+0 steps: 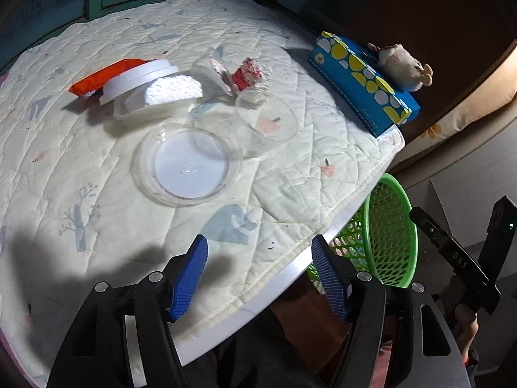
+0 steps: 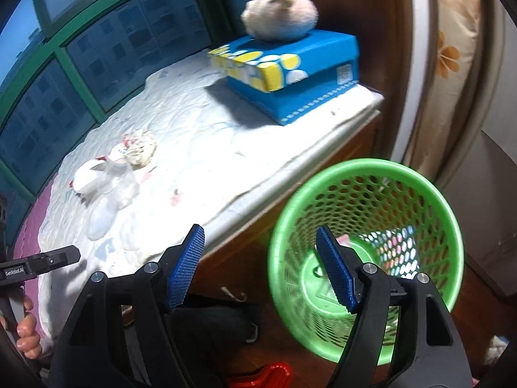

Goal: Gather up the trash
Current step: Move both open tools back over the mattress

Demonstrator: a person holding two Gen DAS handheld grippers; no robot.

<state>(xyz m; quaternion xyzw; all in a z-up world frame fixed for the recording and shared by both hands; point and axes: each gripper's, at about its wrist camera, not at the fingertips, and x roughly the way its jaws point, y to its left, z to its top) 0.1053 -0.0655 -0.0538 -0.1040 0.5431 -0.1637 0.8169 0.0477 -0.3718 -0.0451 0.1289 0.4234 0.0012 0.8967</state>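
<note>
Quilted cover (image 1: 97,168), one, cream with faint tree and leaf prints, spread over the table.

Green mesh basket (image 2: 365,252), one, on the floor just beside the table edge; coloured wrappers lie at its bottom.

Blue tissue box (image 1: 362,80), one, with yellow and white dots, at the far right corner of the cover; one plush toy (image 1: 404,66) sits on top. A small code label on its end is unreadable.

Trash on the cover, clustered mid-table:
- clear round lid (image 1: 187,165), one, lying flat;
- clear plastic cup (image 1: 265,119), one, on its side, touching the lid;
- white lidded container (image 1: 145,87), one;
- orange packet (image 1: 103,77), one, behind the container;
- crumpled red-and-white wrapper (image 1: 248,72), one.

Left gripper (image 1: 260,278): released, jaws spread wide, empty, over the near table edge. Housing lettering partly legible, "GenRobot.AI".

Right gripper (image 2: 260,268): released, empty, above the basket rim. Housing reads "DAS".
</note>
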